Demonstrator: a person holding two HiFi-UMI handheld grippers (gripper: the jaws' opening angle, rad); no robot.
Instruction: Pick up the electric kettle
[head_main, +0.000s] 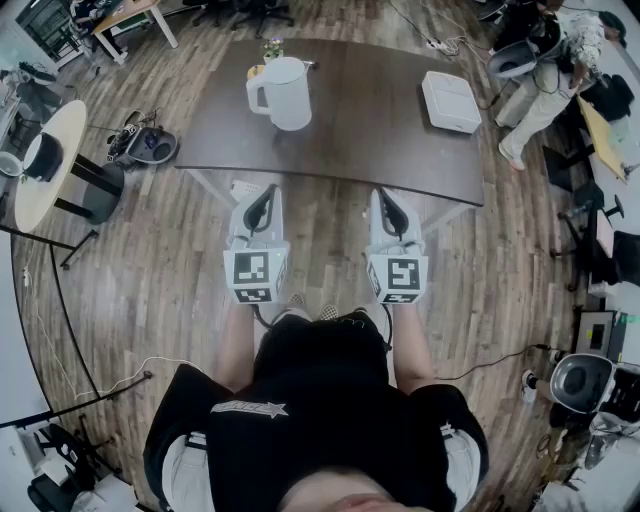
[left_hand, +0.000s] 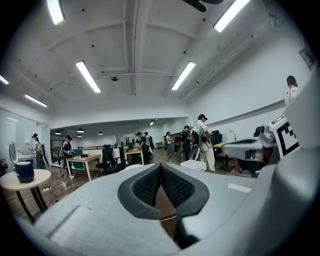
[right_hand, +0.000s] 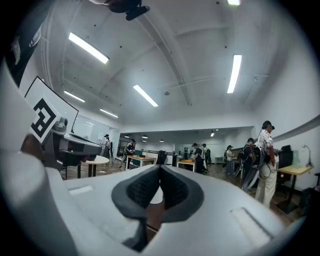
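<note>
A white electric kettle (head_main: 281, 92) with its handle to the left stands on the far left part of a dark brown table (head_main: 370, 130). My left gripper (head_main: 263, 203) and my right gripper (head_main: 389, 208) hover side by side short of the table's near edge, well apart from the kettle. Both are shut with nothing between the pads. In the left gripper view the dark pads (left_hand: 161, 184) meet and only the kettle's white top (left_hand: 131, 168) shows over the gripper body. A white patch of the kettle (right_hand: 154, 194) shows behind the closed pads (right_hand: 160, 187) in the right gripper view.
A white square box (head_main: 451, 100) lies on the table's right part. A round side table (head_main: 40, 160) with a dark cup stands to the left. A person (head_main: 545, 85) stands beyond the table's right end, cables run over the wooden floor, and more people and desks fill the room behind.
</note>
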